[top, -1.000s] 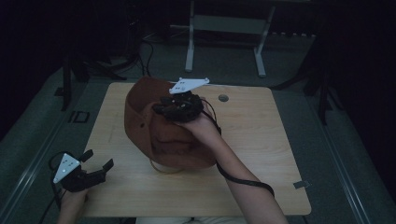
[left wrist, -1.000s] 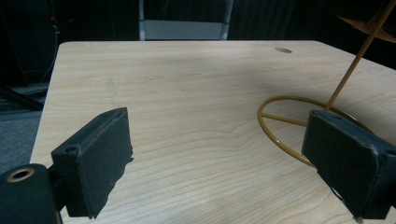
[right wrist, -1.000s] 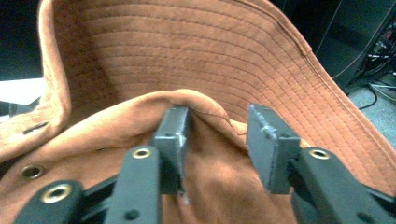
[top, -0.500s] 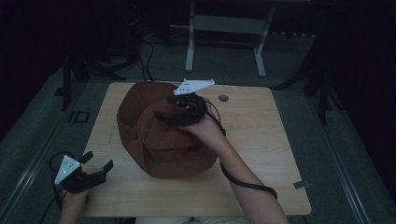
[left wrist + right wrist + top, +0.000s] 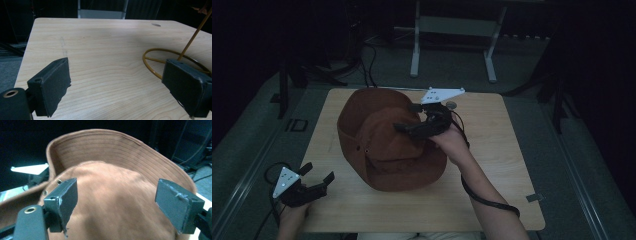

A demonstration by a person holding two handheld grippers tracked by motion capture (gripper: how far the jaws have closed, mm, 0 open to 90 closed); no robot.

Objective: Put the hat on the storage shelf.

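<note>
Right gripper [image 5: 409, 120] over brown fabric brimmed hat [image 5: 384, 142]
Jaws just opened wide, nothing clamped; left gripper [image 5: 314, 176] spread empty near hat's brim; no legible writing.

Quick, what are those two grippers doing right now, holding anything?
Left gripper: open, holding nothing, over the table.
Right gripper: jaws have just been opening, now open at the brown hat, not gripping it.

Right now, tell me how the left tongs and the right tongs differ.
The left tongs sit low at the table's near left corner, over bare wood; the right tongs hang over the brown hat at mid-table. The right tongs' jaws have just been opening, off the hat. Both stand open, holding nothing.
</note>
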